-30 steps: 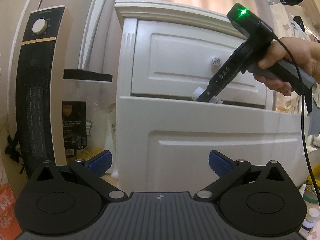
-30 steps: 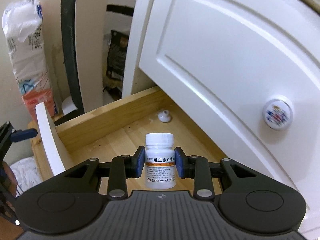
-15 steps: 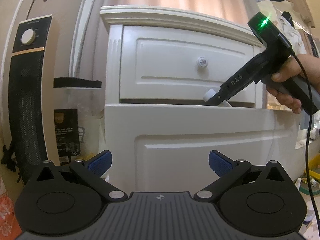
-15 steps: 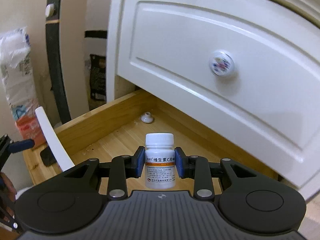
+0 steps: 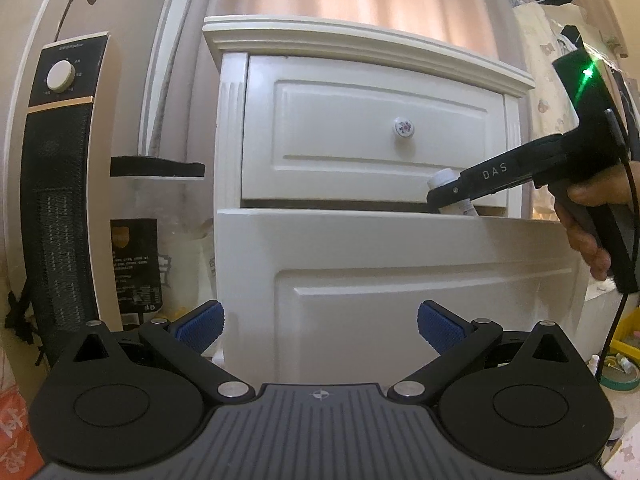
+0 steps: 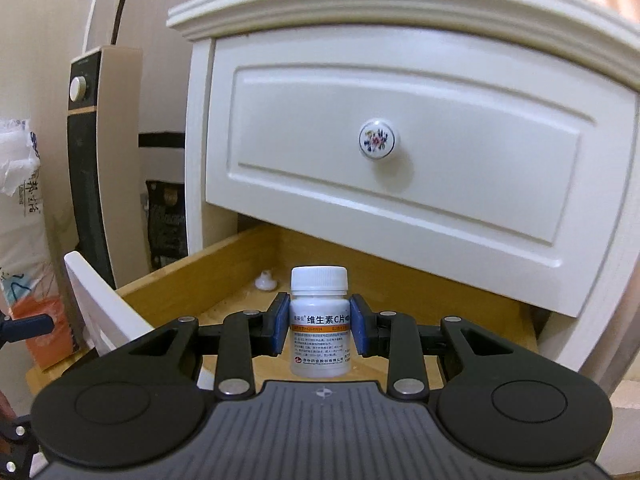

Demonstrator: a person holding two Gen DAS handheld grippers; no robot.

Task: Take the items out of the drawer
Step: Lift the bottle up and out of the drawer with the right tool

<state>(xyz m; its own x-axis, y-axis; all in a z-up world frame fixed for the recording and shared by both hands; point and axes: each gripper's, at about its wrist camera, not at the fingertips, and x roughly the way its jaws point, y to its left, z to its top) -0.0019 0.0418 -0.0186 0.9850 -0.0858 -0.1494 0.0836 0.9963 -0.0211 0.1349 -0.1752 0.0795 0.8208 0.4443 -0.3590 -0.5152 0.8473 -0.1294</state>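
1. Right gripper [image 6: 320, 330]: blue pads clamped on both sides of a white vitamin C bottle [image 6: 320, 320], which stands upright.
2. Bottle label: "维生素C片" in blue, orange band under it, fine print below too small to read. White ribbed screw cap.
3. Bottle sits above the open lower drawer [image 6: 224, 280], wooden floor visible below it. A small white knob-like piece [image 6: 265, 280] lies on the drawer floor at 10 o'clock from the bottle; can't tell what it is.
4. Closed upper drawer [image 6: 400, 152] at 12 to 1 o'clock, round ceramic knob [image 6: 379, 139] with a floral print.
5. Left gripper [image 5: 320, 324]: jaws spread wide, nothing between the pads, facing the white front of the lower drawer.
6. Left view: right gripper at 2 o'clock, "DAS" printed on its arm, green LED lit on top, a hand [image 5: 588, 224] on its handle.
7. Tower heater [image 5: 56, 184] at 9 o'clock: white dial; its small header text is unreadable.
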